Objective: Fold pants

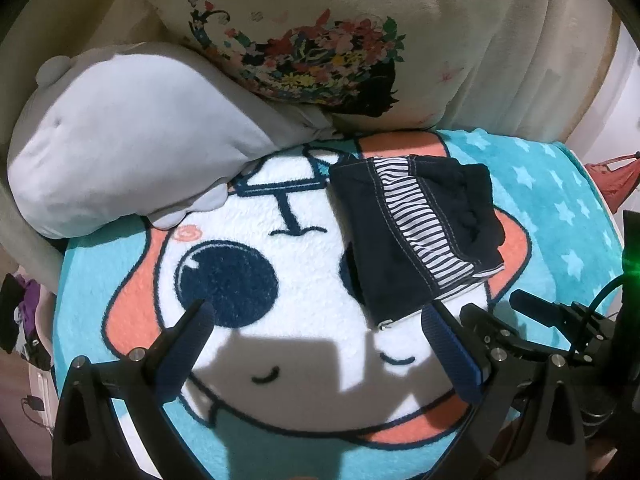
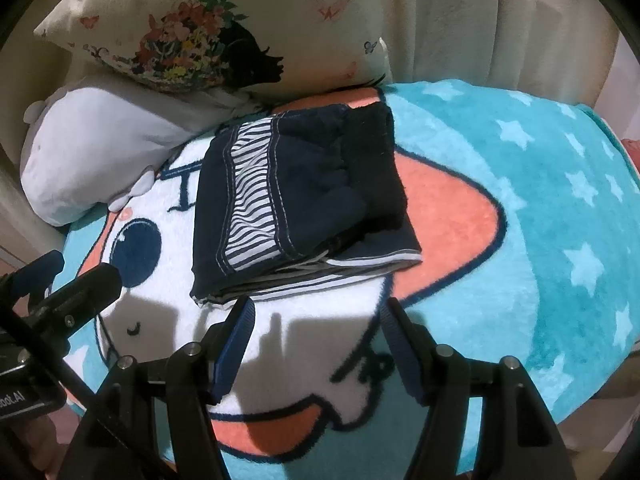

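The pants (image 1: pixel 404 232) lie folded into a compact navy bundle on a turquoise cartoon blanket (image 1: pixel 560 200), with a navy-and-white striped panel (image 1: pixel 420 220) showing along the top layer. In the left wrist view the bundle sits at about 1 o'clock from the frame centre, over the white face and orange ear of the printed character. In the right wrist view the pants (image 2: pixel 296 196) fill the middle of the frame, and the stacked layers show as thin edges along the near side.

The left tool (image 1: pixel 316 316) hangs above the blanket with its 2 blue-padded fingers spread wide apart and nothing between them; its right finger tip is just beside the near corner of the bundle. The right tool (image 2: pixel 320 308) is also spread open and holds nothing, its finger tips just short of the near edge of the pants.

At 11 o'clock of the pants in the left wrist view lies a pale grey plush toy (image 1: pixel 120 152), and behind it a cream pillow (image 1: pixel 320 20) printed with flowers and a dark silhouette leans at 12 o'clock. A cream fabric backdrop (image 2: pixel 500 20) rises behind the blanket (image 2: pixel 540 200).
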{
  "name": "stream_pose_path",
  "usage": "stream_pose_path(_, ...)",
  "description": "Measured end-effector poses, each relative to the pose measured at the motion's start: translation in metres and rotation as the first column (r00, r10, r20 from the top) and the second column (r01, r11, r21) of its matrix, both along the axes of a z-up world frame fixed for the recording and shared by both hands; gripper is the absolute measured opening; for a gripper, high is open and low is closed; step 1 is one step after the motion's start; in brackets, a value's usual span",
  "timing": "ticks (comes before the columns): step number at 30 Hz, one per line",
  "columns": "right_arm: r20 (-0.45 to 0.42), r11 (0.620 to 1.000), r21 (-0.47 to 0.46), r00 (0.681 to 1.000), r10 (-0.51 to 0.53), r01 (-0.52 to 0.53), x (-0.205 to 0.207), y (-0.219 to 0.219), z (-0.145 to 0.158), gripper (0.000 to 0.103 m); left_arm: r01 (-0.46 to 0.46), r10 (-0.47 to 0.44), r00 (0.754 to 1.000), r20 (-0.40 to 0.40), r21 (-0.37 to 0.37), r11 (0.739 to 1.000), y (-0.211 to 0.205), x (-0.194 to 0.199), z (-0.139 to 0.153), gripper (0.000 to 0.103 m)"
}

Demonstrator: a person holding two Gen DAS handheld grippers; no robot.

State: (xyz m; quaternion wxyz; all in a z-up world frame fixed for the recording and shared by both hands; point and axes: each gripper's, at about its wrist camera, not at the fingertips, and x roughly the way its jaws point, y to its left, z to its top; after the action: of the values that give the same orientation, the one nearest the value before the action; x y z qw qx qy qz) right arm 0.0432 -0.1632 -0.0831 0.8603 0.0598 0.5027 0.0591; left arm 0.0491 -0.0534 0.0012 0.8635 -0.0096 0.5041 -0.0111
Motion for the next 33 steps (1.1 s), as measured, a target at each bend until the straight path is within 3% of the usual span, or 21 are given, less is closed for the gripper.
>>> stream_pose_path(33, -0.014, 1.000, -0.003, 1.000, 0.019, -0.019, -0.002, 0.004, -0.002, 0.072, -0.059, 0.057, 0.997, -0.058, -0.031, 0.998, 0.003, -0.002, -0.014, 0.103)
